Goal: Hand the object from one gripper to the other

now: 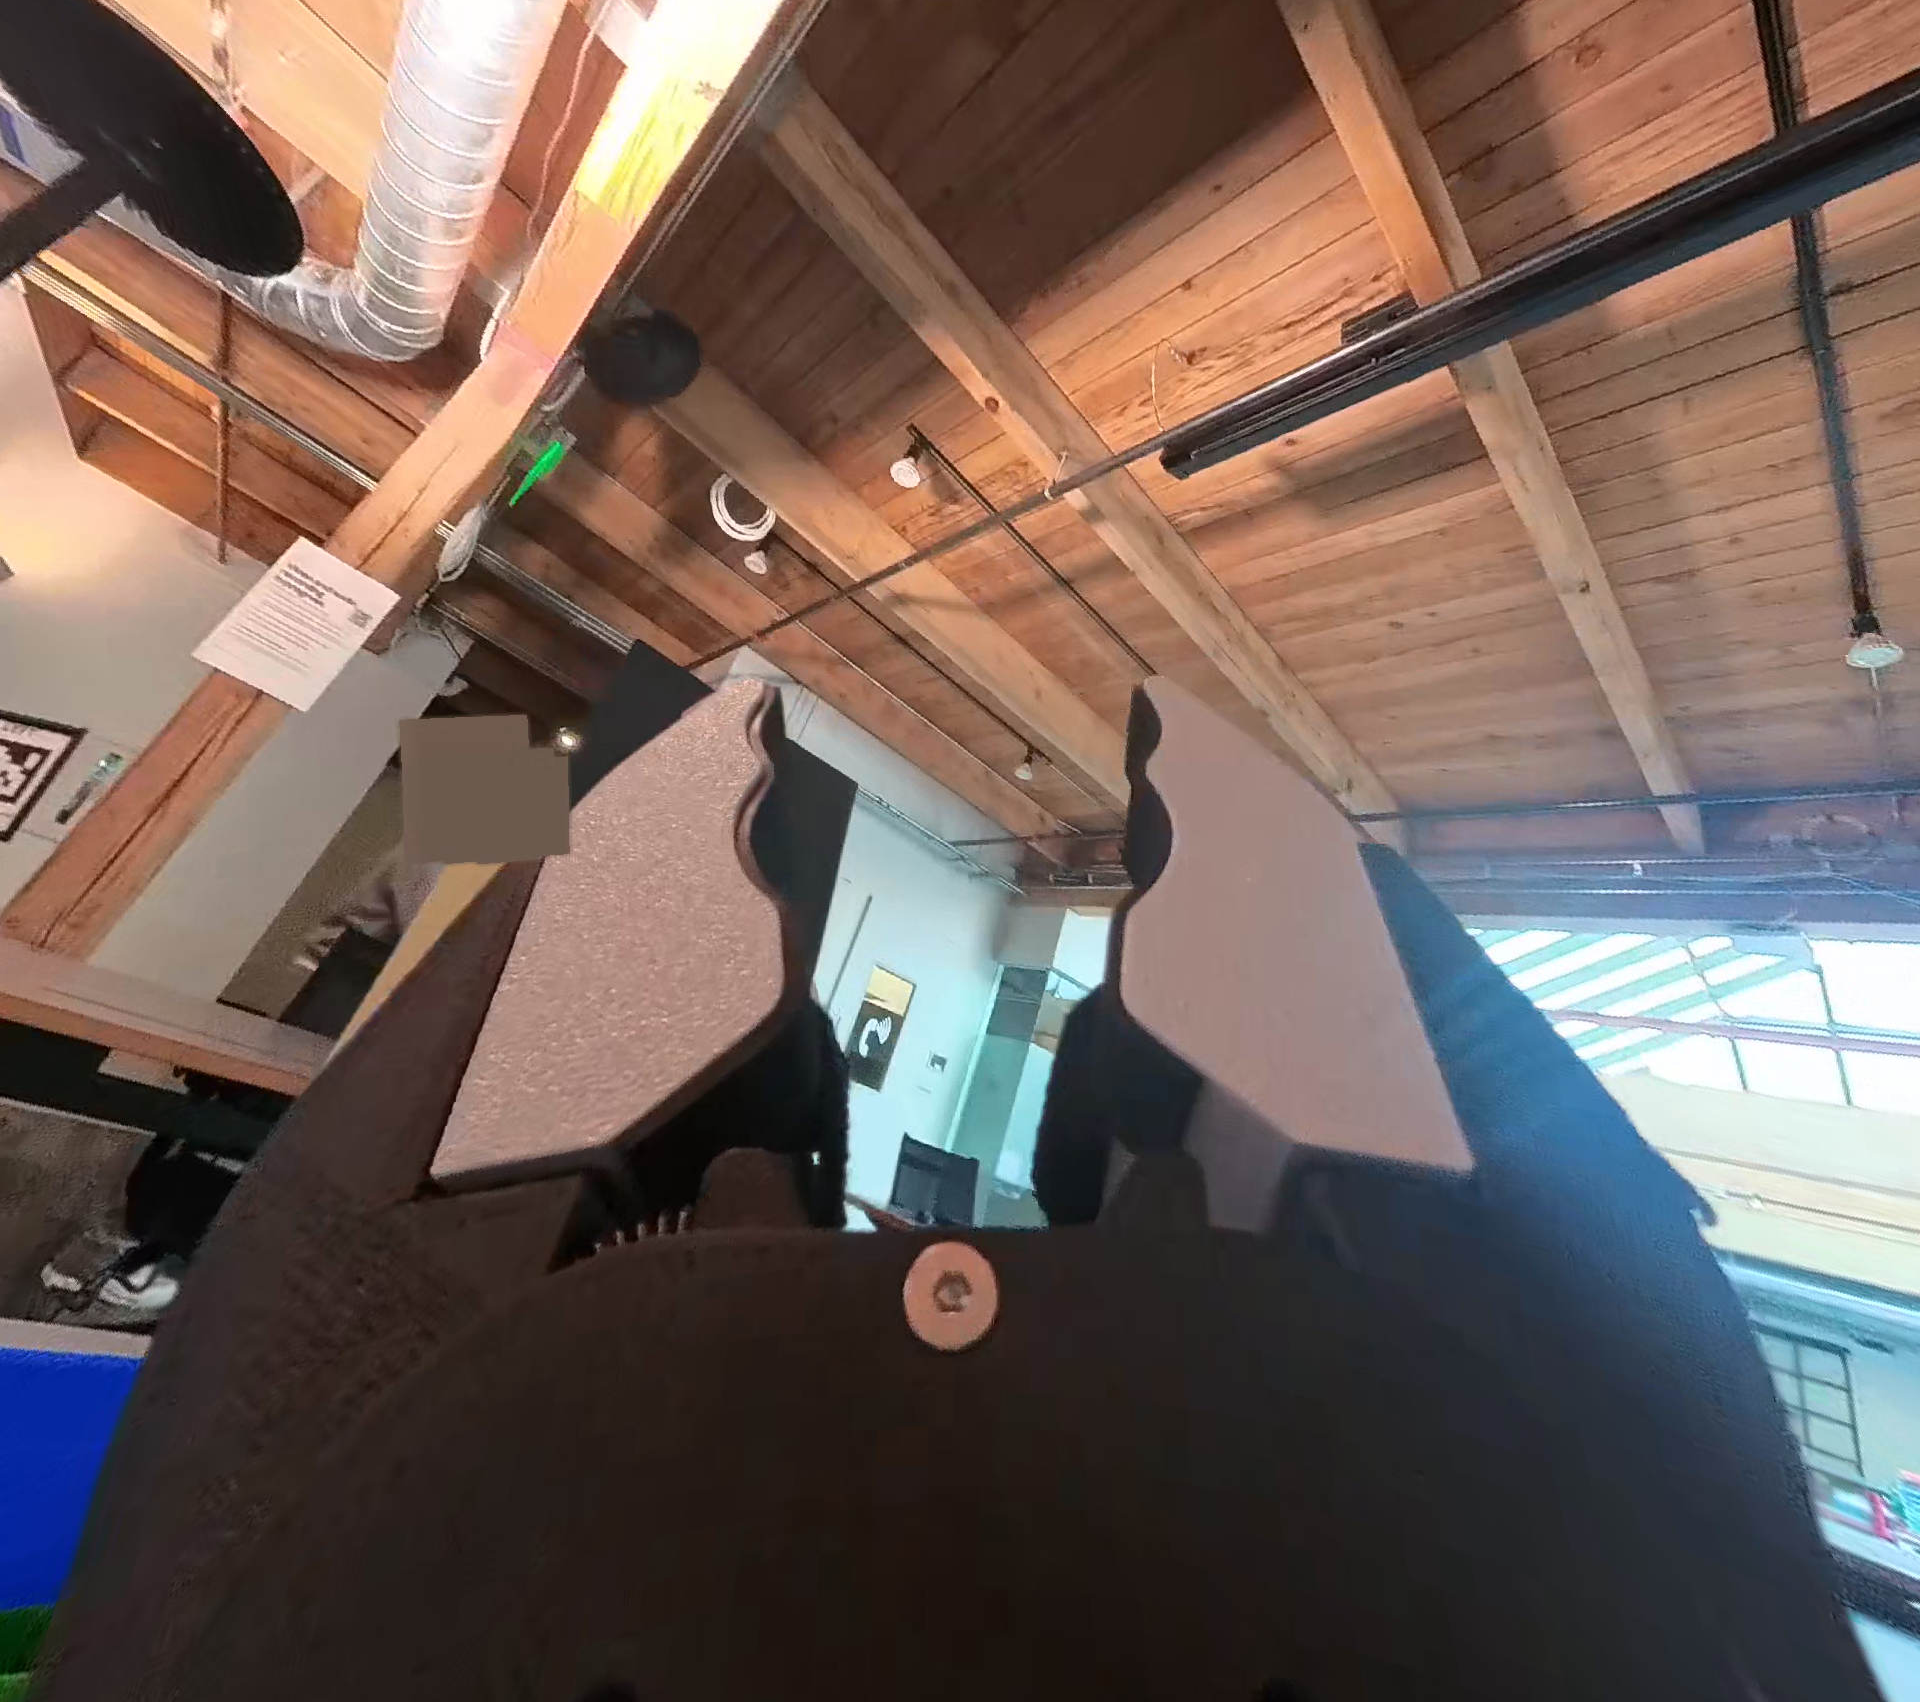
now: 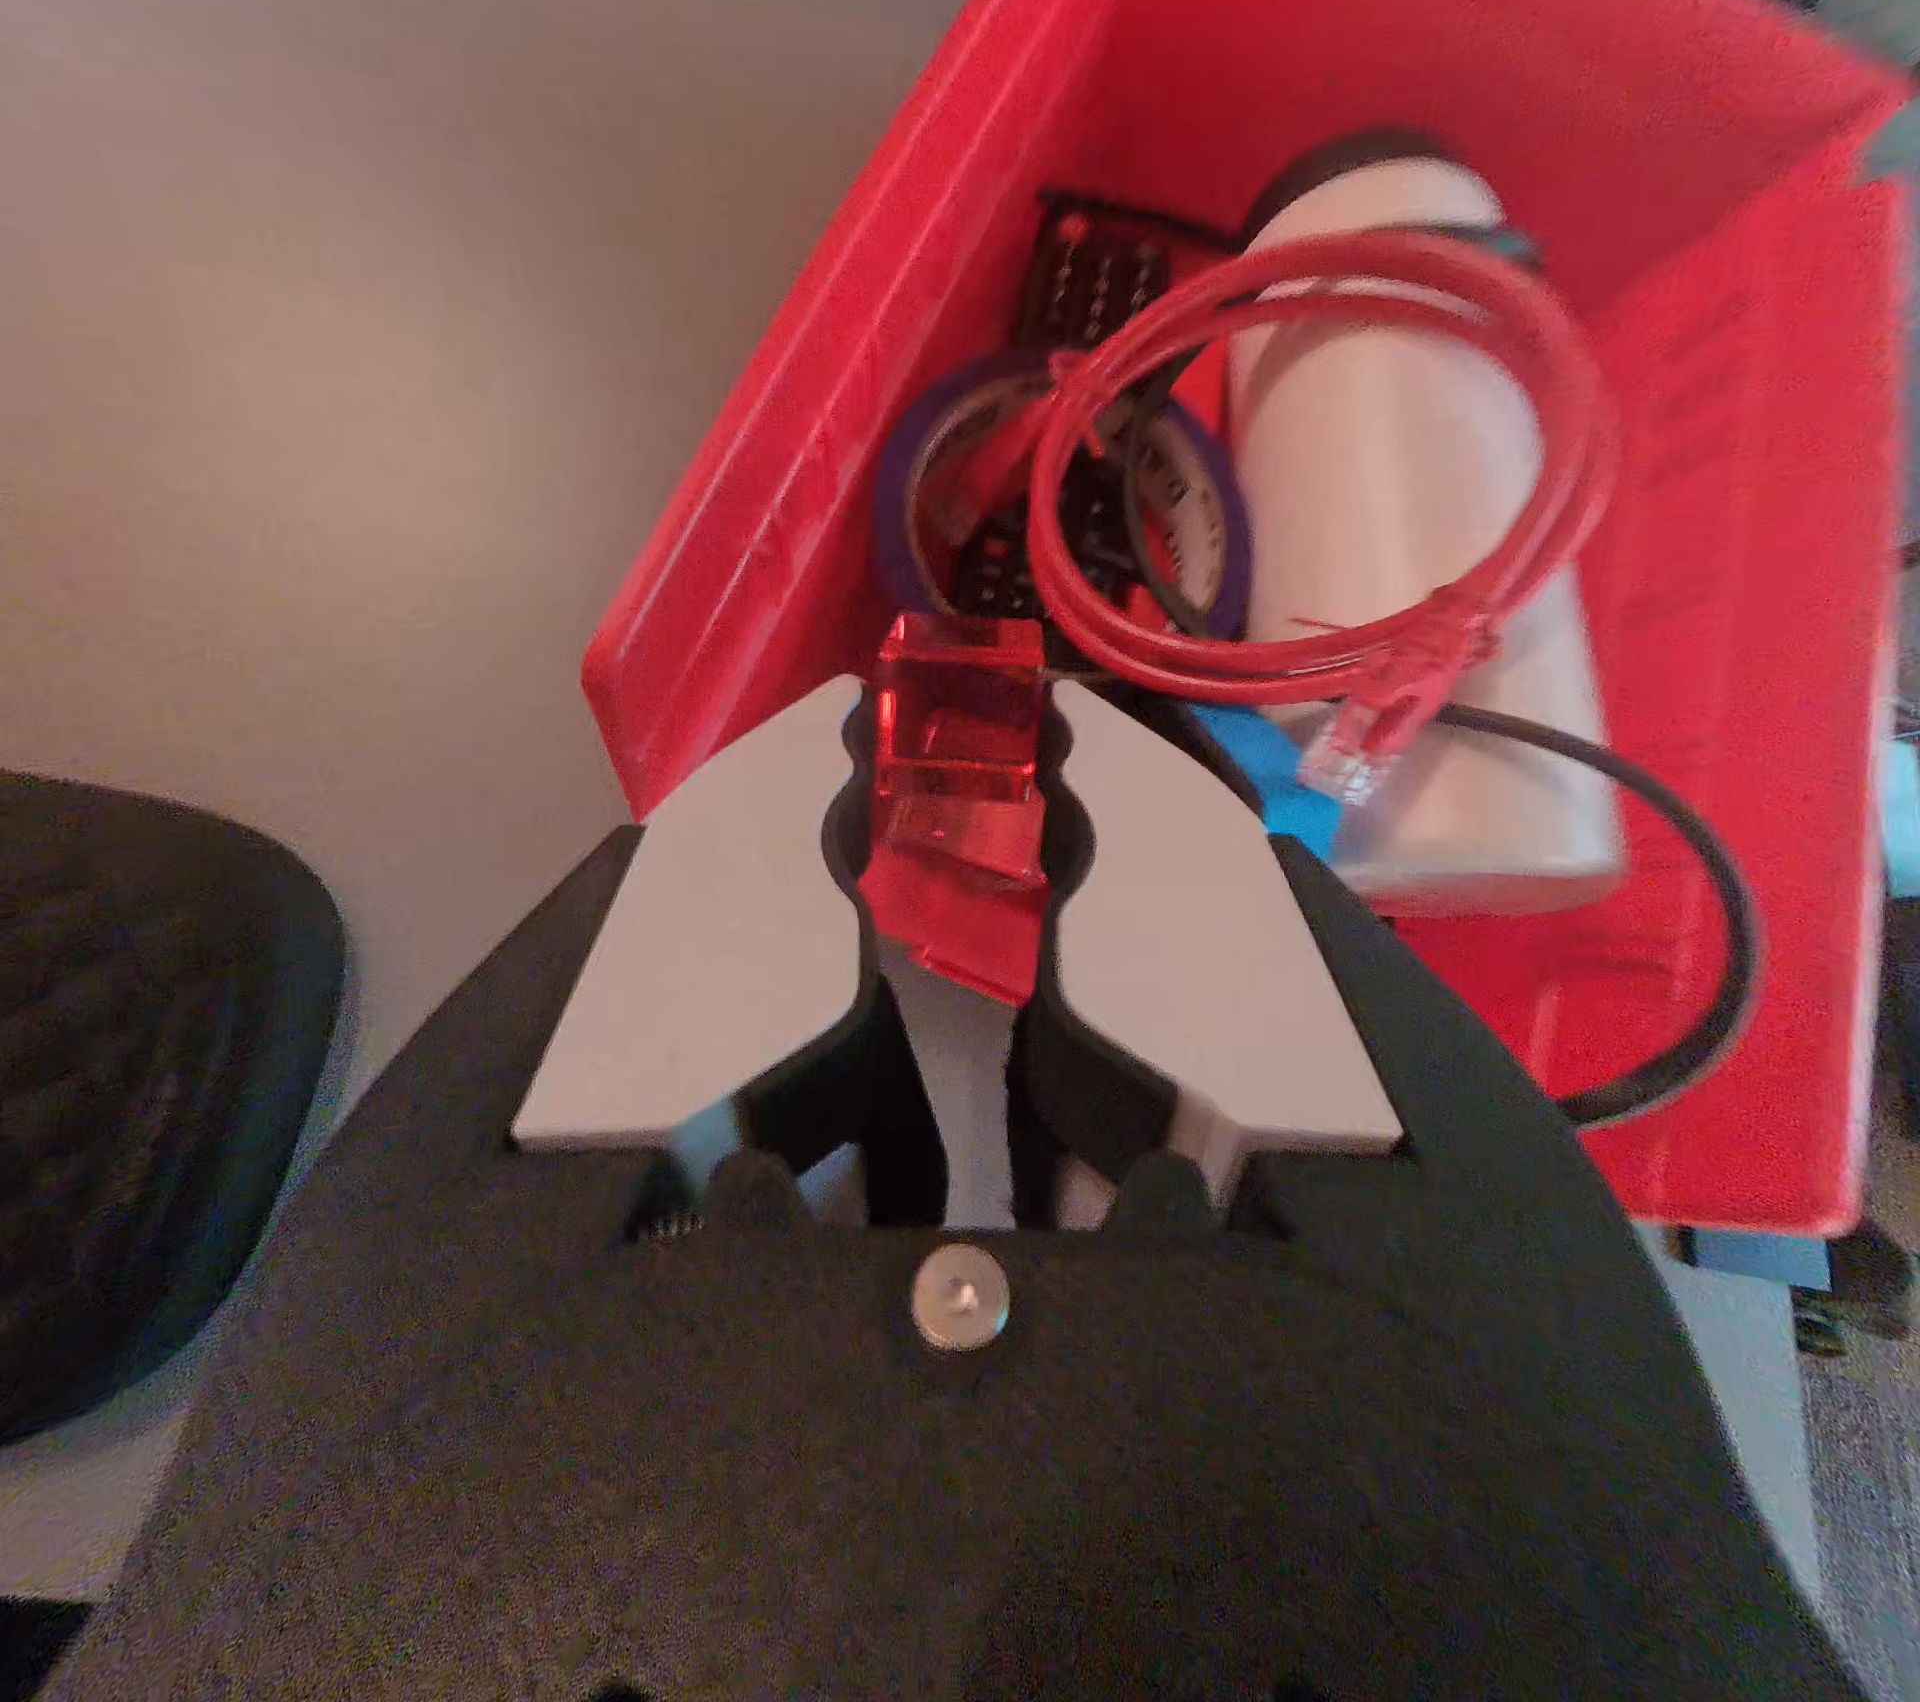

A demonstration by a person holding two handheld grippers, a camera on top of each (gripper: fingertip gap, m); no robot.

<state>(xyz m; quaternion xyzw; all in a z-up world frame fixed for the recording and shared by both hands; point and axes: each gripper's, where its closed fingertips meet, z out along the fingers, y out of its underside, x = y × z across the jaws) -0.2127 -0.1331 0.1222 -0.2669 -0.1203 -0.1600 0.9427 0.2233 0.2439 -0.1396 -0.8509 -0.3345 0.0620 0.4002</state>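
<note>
While the right gripper [image 2: 956,717] pinches a small translucent red block [image 2: 956,743] between its fingertips, just in front of the red bin [image 2: 1455,42], the block reads as a light, rigid, glossy plastic piece, likely slippery, so the receiver would best take the free end that sticks out toward the bin. Inside that bin lie a coiled red cable [image 2: 1330,457], a purple tape roll [image 2: 1060,499] and a pale cylinder [image 2: 1392,426]; a grey surface [image 2: 312,198] spreads beside it. Nowhere near the bin, the left gripper [image 1: 951,748] gapes wide and empty, pointed up at a wooden ceiling [image 1: 1351,146] and a silver duct [image 1: 436,125].
</note>
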